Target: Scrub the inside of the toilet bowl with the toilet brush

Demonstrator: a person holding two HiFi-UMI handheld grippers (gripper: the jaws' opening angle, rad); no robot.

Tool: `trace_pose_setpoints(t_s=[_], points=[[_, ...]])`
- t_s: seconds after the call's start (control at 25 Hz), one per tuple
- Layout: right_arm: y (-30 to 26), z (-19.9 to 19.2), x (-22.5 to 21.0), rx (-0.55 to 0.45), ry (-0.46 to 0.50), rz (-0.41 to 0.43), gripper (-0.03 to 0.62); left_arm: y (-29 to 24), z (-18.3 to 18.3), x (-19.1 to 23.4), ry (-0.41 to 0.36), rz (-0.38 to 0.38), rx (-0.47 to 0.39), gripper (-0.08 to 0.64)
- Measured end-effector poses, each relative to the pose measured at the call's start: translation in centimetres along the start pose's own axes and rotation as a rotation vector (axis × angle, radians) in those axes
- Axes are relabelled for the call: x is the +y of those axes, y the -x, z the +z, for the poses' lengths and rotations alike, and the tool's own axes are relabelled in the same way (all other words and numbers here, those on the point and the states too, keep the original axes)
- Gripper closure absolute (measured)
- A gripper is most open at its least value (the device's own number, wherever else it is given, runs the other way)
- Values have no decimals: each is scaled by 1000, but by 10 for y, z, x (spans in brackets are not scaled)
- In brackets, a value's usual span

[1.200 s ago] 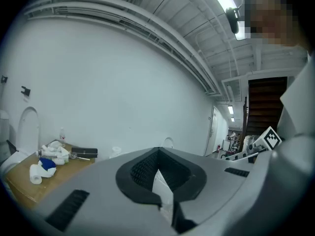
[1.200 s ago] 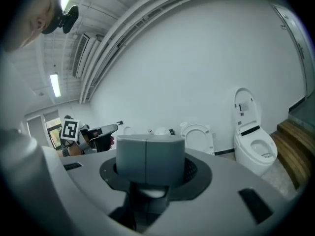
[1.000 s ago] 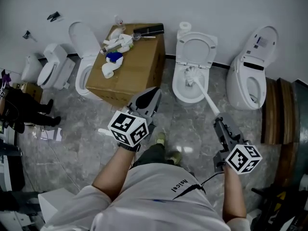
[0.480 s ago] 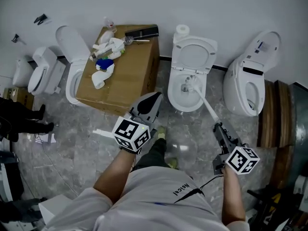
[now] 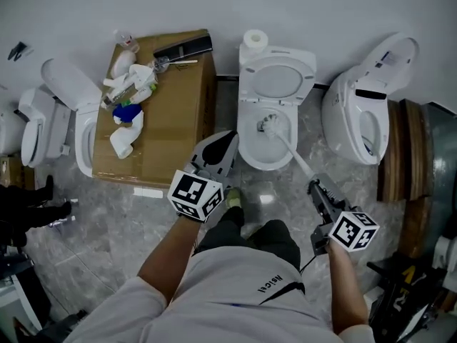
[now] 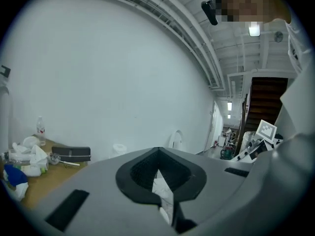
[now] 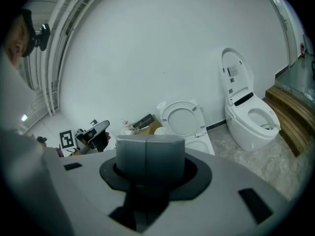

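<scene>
Two grippers. Right gripper (image 5: 315, 186): clamped on toilet brush (image 5: 289, 148), bristles in toilet bowl (image 5: 248, 156) ahead, seen in head view only; its own view hides the brush. Left gripper (image 5: 230, 136): jaws together, empty.

Grey floor (image 5: 114, 220): cardboard box (image 5: 175, 113), ctr toilet (image 5: 277, 77), L toilet (image 5: 68, 84), R toilet (image 5: 350, 120); poss. wood boards (image 5: 400, 148) far R.

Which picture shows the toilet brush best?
The head view: the toilet brush has its bristles inside the toilet bowl, its handle running to the right hand-held gripper. The right gripper view shows only a grey stub between its jaws. The left gripper view shows no brush.
</scene>
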State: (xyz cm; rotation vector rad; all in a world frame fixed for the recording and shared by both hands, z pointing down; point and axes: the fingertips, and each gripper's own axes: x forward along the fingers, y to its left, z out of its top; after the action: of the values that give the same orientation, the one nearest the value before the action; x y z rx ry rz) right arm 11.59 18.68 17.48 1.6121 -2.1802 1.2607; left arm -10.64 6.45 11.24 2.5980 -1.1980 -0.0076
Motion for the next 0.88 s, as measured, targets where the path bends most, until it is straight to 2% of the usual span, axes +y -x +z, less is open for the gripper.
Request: trace_pose_setpoints(t_s=[0.28,0.36,0.52,0.72,0.88], points=[[-61,3,-28,59,-18,-25,434,-62,-43,30,69,-18,81,552],[-81,2,-44,78,-29,-29,434,-77,-57,39,89,1,110,552],[-127,-6,-80,146,-46,-17,434,-105,-75,51,77,34,144,552],[-191,-20,-129,268,-39,20,434,-140,-106,66,86,94,193,552],[-240,-32,-169,365,-42,55,434,-172,-127,80,110,169,202,552]])
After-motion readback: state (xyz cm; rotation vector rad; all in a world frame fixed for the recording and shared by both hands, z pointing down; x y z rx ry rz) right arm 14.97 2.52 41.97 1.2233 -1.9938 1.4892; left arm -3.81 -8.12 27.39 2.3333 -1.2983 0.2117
